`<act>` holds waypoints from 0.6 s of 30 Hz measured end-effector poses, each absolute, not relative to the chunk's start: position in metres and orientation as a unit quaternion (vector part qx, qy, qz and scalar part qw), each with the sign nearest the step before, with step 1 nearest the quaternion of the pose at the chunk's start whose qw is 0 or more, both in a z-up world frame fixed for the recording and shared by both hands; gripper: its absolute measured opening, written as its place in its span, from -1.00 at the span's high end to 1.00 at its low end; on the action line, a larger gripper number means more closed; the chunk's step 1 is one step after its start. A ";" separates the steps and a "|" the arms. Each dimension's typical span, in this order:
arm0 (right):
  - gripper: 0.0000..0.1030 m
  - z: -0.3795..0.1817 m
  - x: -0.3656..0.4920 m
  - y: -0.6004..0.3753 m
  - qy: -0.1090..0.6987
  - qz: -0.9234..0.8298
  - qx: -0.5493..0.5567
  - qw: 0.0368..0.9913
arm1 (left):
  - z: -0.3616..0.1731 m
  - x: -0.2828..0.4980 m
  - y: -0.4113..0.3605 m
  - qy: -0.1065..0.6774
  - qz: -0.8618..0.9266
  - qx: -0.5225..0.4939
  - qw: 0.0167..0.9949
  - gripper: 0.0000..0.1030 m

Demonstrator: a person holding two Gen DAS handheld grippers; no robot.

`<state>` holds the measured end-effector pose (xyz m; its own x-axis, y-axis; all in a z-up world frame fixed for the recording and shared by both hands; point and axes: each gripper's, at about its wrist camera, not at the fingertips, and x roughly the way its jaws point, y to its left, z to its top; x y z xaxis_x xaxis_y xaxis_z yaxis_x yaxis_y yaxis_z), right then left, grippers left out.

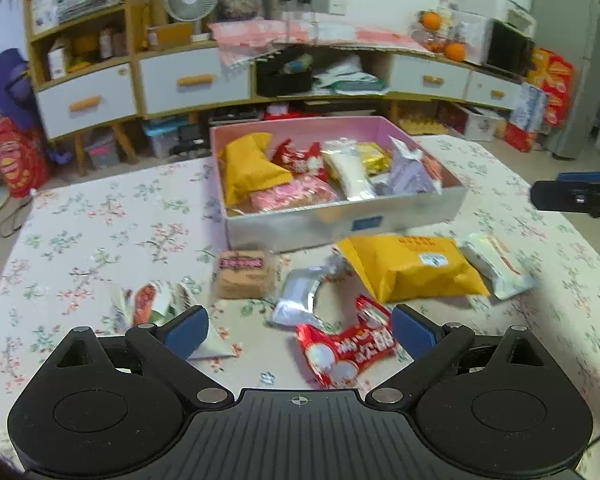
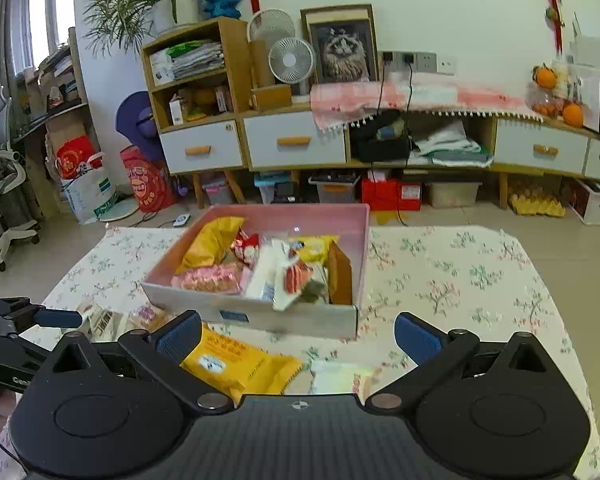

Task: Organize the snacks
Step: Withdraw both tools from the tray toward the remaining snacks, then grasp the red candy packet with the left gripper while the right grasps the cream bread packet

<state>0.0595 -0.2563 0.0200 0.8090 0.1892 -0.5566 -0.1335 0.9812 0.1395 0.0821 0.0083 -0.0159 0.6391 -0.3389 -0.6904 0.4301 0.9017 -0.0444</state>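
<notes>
Several snacks already sit in the pink box [image 1: 340,216]: a yellow pouch [image 1: 248,172], a red wrapper, a pink pack [image 1: 292,194], a white packet and a lilac one, all jumbled together. So the job looks roughly half done, and a good handful is still out on the floral tabletop [image 1: 100,240] in front of the box.

Left to go: a red-and-white wrapper [image 1: 348,350], a silver foil pouch [image 1: 298,298], a brown biscuit pack [image 1: 242,276], a big yellow bag [image 1: 416,268], a white packet [image 1: 500,268] beside it, and a small orange-and-white sachet [image 1: 152,304].

Now the left tongs [image 1: 300,330] stand wide apart, nothing clamped, and the red-and-white wrapper lies right between the blue pads, just ahead of them. That looks like the likely next pick.

Over to the right tongs [image 2: 300,338], also spread wide and empty. Below them lies the big yellow bag, close to the left pad, with a pale packet [image 2: 340,378] just under the gap. The box sits just beyond, straight ahead.
</notes>
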 end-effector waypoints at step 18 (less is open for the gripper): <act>-0.53 -0.028 0.054 -0.246 0.373 0.079 -0.054 0.923 | -0.039 0.070 -0.025 0.330 -0.362 0.169 0.855 -0.33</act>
<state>0.0541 -0.2463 -0.0276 0.7089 0.1045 -0.6976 -0.1858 0.9817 -0.0417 0.0698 -0.0253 -0.0388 0.5202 -0.5069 -0.6874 0.7307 0.6808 0.0510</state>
